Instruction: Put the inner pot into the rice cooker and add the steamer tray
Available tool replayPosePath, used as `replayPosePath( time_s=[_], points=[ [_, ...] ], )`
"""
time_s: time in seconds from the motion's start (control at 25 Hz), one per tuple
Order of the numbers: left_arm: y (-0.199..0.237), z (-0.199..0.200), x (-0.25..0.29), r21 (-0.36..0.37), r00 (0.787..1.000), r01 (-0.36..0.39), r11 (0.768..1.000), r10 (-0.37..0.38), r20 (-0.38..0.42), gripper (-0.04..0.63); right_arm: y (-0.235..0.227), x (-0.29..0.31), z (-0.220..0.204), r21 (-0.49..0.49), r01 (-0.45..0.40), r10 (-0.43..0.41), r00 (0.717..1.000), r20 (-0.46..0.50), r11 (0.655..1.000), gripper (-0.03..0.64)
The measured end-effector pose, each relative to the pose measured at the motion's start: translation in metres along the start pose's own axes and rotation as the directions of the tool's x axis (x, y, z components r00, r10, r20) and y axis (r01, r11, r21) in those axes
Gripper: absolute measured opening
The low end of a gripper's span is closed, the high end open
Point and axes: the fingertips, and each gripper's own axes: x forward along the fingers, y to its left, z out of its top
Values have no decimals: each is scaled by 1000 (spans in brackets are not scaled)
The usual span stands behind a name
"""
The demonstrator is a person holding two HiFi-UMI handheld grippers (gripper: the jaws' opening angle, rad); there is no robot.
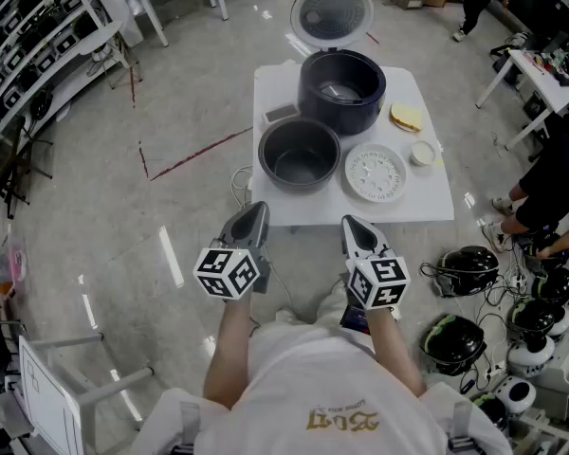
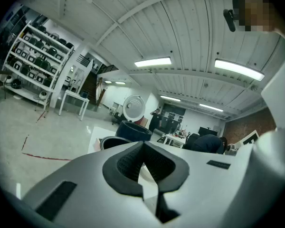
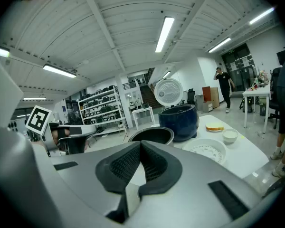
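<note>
The white table [image 1: 427, 202] carries everything. The rice cooker [image 1: 342, 91] stands toward its far side, lid [image 1: 332, 12] thrown back and the cavity open upward, so I place everything else from it.

The inner pot [image 1: 299, 154] stands upright on my side of the cooker and slightly to its left, mouth up. Its rim is close against the cooker's body, though I cannot tell whether the two touch. The steamer tray [image 1: 375, 172] lies flat on the near-right side of the cooker, just beside the pot.

The left gripper [image 1: 257, 209] and the right gripper [image 1: 350, 222] both hover well on the near side of the cooker, short of the table's near edge. Each points roughly level toward the cooker. Both gripper views show the pads pressed together with nothing between them, so both are closed and empty.

The pot lies ahead of the left gripper and a little to its right, which puts that gripper nearer to it. The tray lies almost straight ahead of the right gripper. The pot is round, so it has no long axis to line up with, and I judge the rim to be the only place to grip. I judge that the jaws must spread before either gripper goes forward. The pot then needs only a short lift up and away from me into the cavity.
</note>
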Motion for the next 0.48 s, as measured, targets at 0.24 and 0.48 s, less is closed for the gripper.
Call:
replayPosePath(
  time_s=[0.24,0.48],
  points=[
    [7,0,-25,-17,1000,0,1000,0,12,17,20,-11,1,-3,10,-10,1000,10,1000,9],
    [13,0,-35,-22,1000,-3,1000,3,19,17,29,-16,2,-9,18,-18,999,34,1000,9]
  ],
)
